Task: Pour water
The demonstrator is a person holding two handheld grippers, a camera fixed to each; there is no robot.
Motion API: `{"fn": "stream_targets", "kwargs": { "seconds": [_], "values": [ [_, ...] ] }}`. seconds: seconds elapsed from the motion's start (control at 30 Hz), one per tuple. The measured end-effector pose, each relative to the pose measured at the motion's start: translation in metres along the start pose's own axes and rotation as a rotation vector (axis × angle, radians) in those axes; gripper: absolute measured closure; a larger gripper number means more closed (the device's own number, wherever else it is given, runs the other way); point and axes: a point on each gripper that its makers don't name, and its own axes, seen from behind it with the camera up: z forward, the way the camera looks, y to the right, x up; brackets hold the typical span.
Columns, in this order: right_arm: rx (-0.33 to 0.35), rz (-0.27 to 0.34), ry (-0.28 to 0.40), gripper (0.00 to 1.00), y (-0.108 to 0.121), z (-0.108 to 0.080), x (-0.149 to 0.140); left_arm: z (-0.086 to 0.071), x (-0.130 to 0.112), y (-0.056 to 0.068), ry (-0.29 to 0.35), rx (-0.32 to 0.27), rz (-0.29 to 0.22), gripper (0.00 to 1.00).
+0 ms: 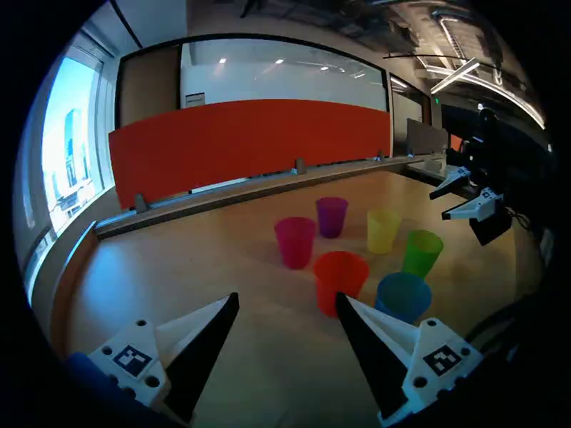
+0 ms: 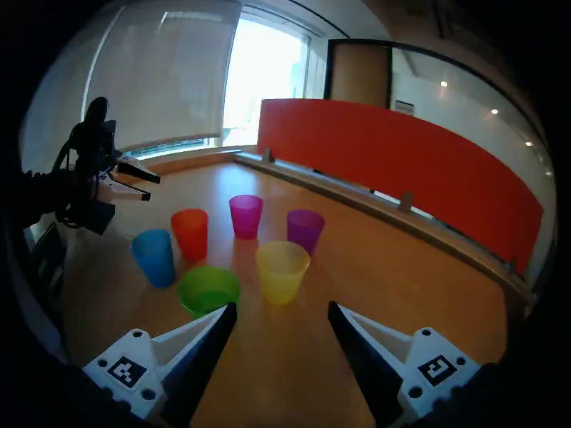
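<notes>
**Six Coloured Cups Stood Between Two Open Grippers**

Six plastic cups stood upright in a loose cluster on a wooden table [image 1: 214, 250], with a hand-held gripper facing them from either side. In the left gripper view, the left gripper [image 1: 285, 296] was above the tabletop with its fingers spread wide and nothing between them. The orange cup [image 1: 340, 280] and the blue cup [image 1: 403, 296] were nearest to it, and one finger partly covered the blue cup. Behind these were the magenta cup [image 1: 295, 241], the purple cup [image 1: 332, 216], the yellow cup [image 1: 382, 230] and the green cup [image 1: 422, 252].

The right gripper [image 2: 280, 305] was likewise open and empty. In the right gripper view, the green and yellow cups sat just ahead of its fingertips. The left gripper appeared farther off in that view, at the left edge beyond the blue cup, its fingers apart and a dark sleeve [image 2: 43, 192] behind it. Neither gripper touched a cup.

None of the cups touched another, though the orange and blue ones stood close together. Whether any cup held water could not be told. A long red partition [image 1: 250, 143] ran along the table's far edge. A bright window [image 2: 264, 71] showed beyond it, beside a lowered blind [image 2: 164, 71].
</notes>
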Motion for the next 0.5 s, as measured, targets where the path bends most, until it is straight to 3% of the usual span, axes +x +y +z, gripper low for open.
{"fn": "stream_targets", "kwargs": {
  "seconds": [0.5],
  "values": [
    [-0.251, 0.107, 0.029, 0.0, 0.041, -0.009, 0.014, -0.008, 0.03, -0.033, 0.096, 0.155, -0.052, 0.0]
  ]
}}
